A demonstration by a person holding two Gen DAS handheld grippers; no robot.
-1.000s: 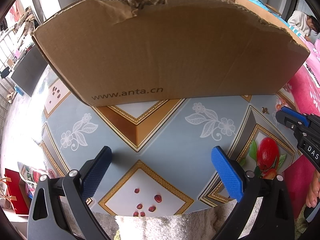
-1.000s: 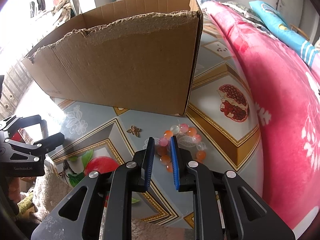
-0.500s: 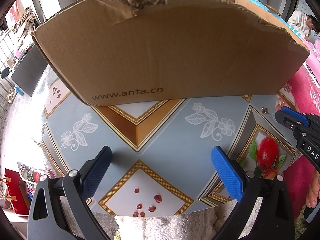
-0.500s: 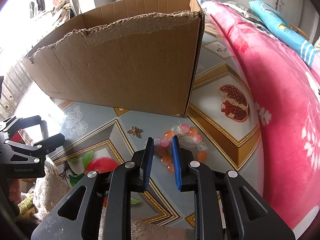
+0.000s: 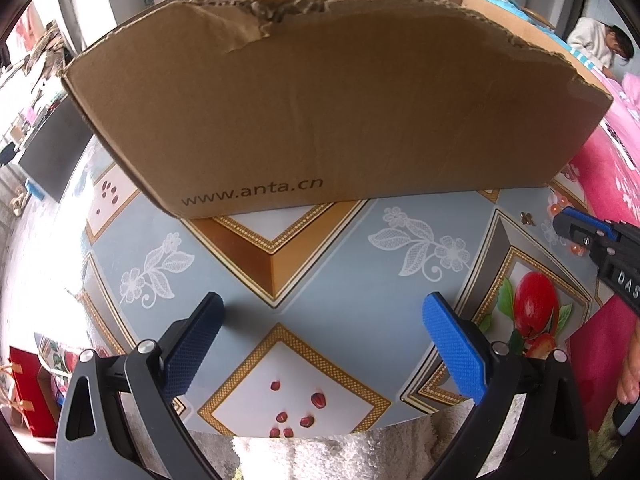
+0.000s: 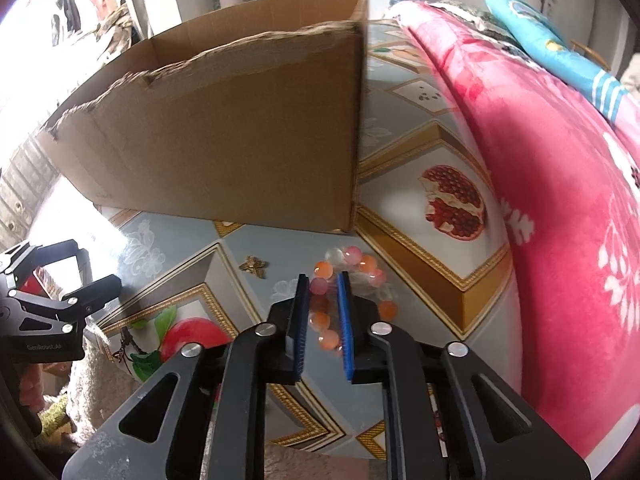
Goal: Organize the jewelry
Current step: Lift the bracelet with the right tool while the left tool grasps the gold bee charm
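A bead bracelet point(image 6: 362, 266) of orange, pink and clear beads lies on the patterned table by the near right corner of a torn cardboard box point(image 6: 224, 152). My right gripper point(image 6: 323, 280) hovers over the bracelet's left side, its jaws narrowly apart with beads showing between them, not clamped. A small gold flower earring point(image 6: 252, 266) lies left of the bracelet. My left gripper point(image 5: 322, 312) is wide open and empty, low over the table before the box point(image 5: 320, 100). The right gripper point(image 5: 580, 226), the earring point(image 5: 528, 218) and a few beads point(image 5: 558, 209) show at the left wrist view's right edge.
A pink floral blanket point(image 6: 560, 200) borders the table on the right. The box is open-topped with a ragged front rim. A white towel point(image 5: 340, 456) covers the near table edge. A red bag point(image 5: 28, 392) stands at lower left.
My right gripper has moved forward and down over the bracelet, its jaws slightly wider. The left gripper has not moved.
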